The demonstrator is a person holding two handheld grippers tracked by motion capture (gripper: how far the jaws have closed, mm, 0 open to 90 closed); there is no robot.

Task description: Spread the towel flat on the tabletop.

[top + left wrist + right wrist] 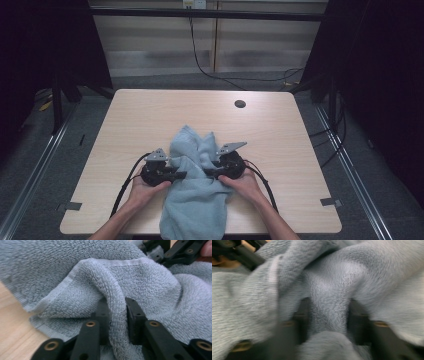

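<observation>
Blue-grey towel [195, 195]: bunched up on the near side of the wooden table [150, 115], hanging over its near edge.
Left gripper [117, 320]: jaws pinch a fold of towel.
Right gripper [328, 317]: jaws squeeze another thick fold.
Grippers: close together, facing each other.

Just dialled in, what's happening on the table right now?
A person stands at a light wooden table working a crumpled light blue towel with a handheld gripper in each hand. The left gripper is pinched on a raised fold of the towel, cloth squeezed between its jaws. The right gripper has a thicker bunch of towel between its jaws, though that view is blurred. Both grips sit close together at the towel's middle, facing each other. The towel's near end hangs over the table's front edge.
</observation>
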